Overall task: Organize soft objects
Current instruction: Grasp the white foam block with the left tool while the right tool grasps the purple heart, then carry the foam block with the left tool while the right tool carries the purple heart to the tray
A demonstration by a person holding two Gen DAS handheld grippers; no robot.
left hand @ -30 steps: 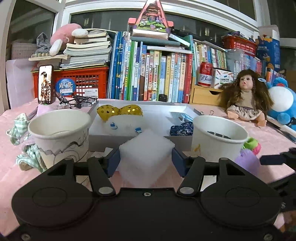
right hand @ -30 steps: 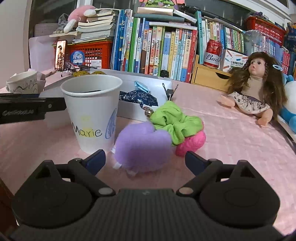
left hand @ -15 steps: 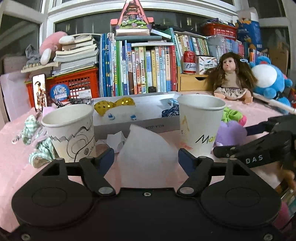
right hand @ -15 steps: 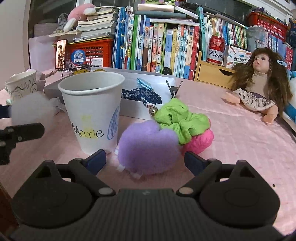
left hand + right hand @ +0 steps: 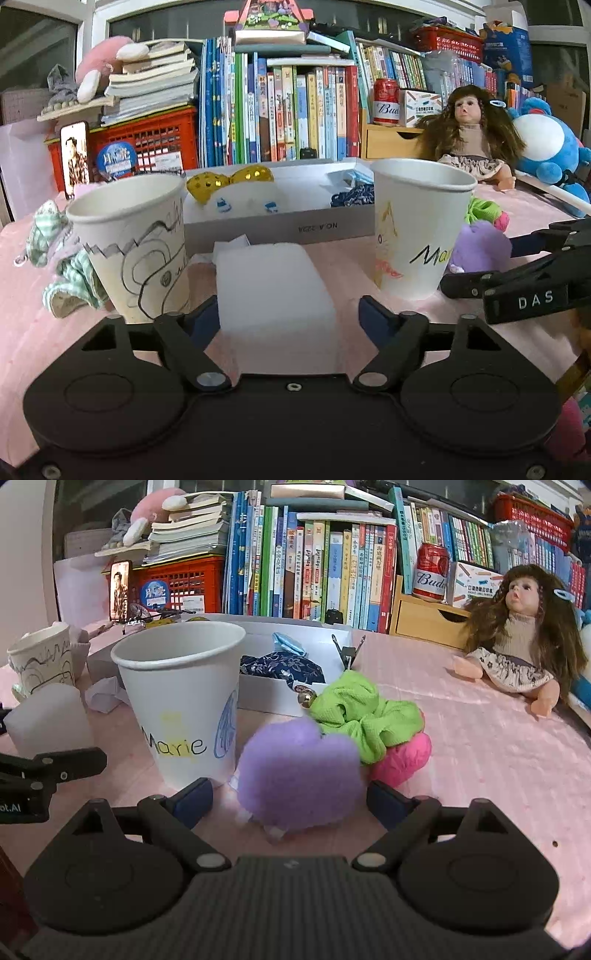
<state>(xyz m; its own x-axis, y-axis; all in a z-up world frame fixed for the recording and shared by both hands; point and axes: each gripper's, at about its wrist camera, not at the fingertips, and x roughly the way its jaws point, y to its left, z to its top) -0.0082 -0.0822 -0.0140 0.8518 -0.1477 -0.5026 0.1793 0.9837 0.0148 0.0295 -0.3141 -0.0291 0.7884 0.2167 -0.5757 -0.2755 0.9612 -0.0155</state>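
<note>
A white sponge block (image 5: 273,306) lies flat on the pink tablecloth between the fingers of my left gripper (image 5: 290,319). The jaws are closing; the left pad is at the sponge's edge and the right pad stands clear of it. The sponge (image 5: 48,716) also shows in the right wrist view. A scribbled paper cup (image 5: 133,243) stands to its left and the "Marie" cup (image 5: 417,229) to its right. My right gripper (image 5: 290,801) is open, its jaws closing slightly around a purple plush heart (image 5: 299,771) without pressing it. A green scrunchie (image 5: 362,716) and a pink soft ball (image 5: 406,753) lie behind the heart.
A shallow grey box (image 5: 280,225) behind the cups holds a yellow bow and dark blue fabric. A green checked cloth (image 5: 70,273) lies left of the scribbled cup. A doll (image 5: 517,642) and a blue plush toy (image 5: 546,147) sit at the right, with books along the back.
My left gripper opened and let go of the white sponge, which tipped over and now lies flat on the table. The right gripper stayed around the purple heart.
</note>
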